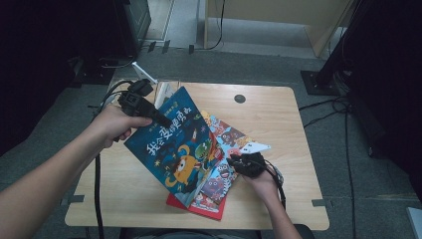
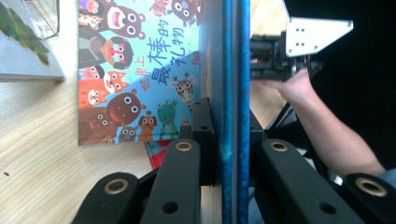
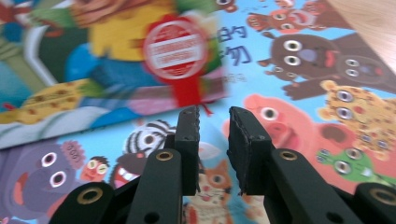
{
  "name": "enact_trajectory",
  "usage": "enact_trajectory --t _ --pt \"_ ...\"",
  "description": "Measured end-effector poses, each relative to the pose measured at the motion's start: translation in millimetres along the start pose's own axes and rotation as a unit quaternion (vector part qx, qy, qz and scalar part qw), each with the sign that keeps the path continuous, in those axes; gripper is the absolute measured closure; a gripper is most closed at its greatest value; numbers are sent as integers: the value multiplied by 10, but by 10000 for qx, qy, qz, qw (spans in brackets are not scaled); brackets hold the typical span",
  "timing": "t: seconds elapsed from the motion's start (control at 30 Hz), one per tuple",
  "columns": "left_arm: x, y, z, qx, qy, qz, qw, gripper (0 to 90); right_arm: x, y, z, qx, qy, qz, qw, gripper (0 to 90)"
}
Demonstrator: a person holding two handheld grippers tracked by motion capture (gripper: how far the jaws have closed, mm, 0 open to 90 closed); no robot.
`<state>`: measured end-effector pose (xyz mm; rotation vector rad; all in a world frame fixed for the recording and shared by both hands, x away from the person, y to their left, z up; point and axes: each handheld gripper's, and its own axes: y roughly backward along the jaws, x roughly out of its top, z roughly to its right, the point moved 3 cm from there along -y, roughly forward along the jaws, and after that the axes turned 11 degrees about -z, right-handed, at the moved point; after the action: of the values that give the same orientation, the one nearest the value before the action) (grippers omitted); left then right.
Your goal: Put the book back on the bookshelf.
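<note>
Blue book lifted from a stack of picture books.

The left gripper clamped the blue book by its edge, tilted above the light-blue book at table centre; setting it down remained. The right gripper, at four o'clock, hovered slightly parted, grasping nothing, over the stack.

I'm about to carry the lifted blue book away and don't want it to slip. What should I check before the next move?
1. Left gripper clamped on the blue book: ok, its jaws press both sides of the edge.
2. Book lifted off the stack: ok at the left gripper's end; the low end, cannot tell.
3. Right gripper free of the book: ok, nothing between its jaws.
4. Light blue animal book lying flat: ok.
5. Red book beneath the stack undisturbed: cannot tell.
</note>
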<state>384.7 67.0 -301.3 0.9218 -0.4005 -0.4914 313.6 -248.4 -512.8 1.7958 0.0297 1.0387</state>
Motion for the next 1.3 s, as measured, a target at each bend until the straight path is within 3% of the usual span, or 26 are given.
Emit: enact_trajectory --t 0.1,0.33,0.63,0.83,1.3 --pt "-67 72 -3 16 -19 93 10000 827 5 13 10 24 -24 51 10000 722" --pt "-330 302 -155 -90 240 343 9991 831 44 -13 -6 8 82 121 9999 710" --pt "-706 535 -346 10 553 609 9966 827 90 -74 39 -43 21 201 9998 630" --pt "-916 649 -479 -16 856 808 9930 827 137 -160 71 -37 91 26 9999 596" --pt "-1308 859 -760 126 1387 1057 9846 825 165 -250 74 -51 336 83 9994 556"
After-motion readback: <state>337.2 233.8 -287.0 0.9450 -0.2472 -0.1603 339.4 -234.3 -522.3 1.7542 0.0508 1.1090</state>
